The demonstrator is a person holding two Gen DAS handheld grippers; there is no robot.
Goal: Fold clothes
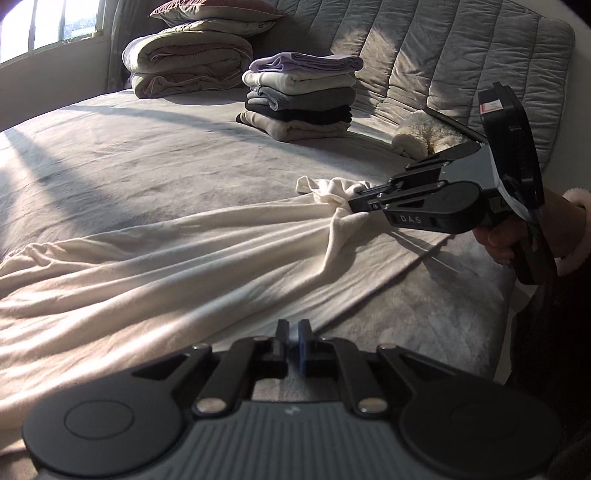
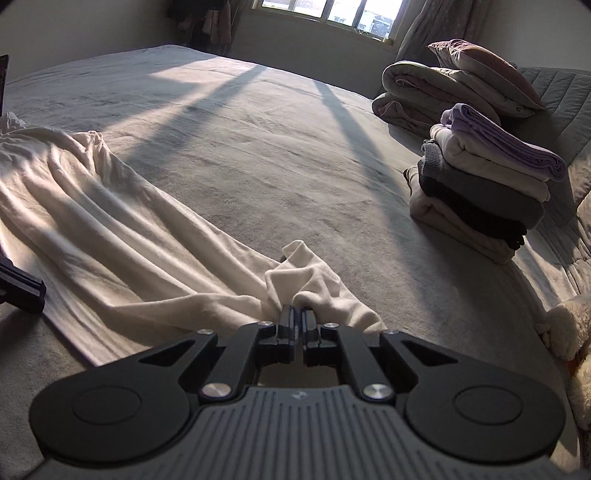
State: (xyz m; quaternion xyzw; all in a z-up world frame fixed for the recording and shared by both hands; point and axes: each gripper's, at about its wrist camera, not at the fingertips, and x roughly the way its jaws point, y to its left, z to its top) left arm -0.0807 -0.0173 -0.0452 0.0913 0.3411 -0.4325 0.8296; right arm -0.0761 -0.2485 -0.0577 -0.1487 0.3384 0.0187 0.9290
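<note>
A long cream garment (image 1: 166, 266) lies stretched and wrinkled across the grey bed (image 1: 129, 147). My left gripper (image 1: 293, 332) is shut at the garment's near edge, with a sliver of cream cloth between its fingers. My right gripper (image 1: 354, 201), held by a hand (image 1: 498, 240), is shut on the bunched far end of the garment. In the right wrist view the right gripper (image 2: 297, 314) pinches a crumpled knot of the cream garment (image 2: 110, 229), which runs off to the left. The left gripper's fingers (image 2: 22, 288) show at that left end.
A stack of folded clothes (image 1: 299, 99) (image 2: 480, 184) stands near the quilted headboard (image 1: 461, 55). Folded duvets (image 1: 188, 62) with a pillow (image 1: 218, 9) on top lie behind it. A fluffy cream item (image 1: 417, 136) rests by the headboard. Window (image 2: 332, 11) beyond the bed.
</note>
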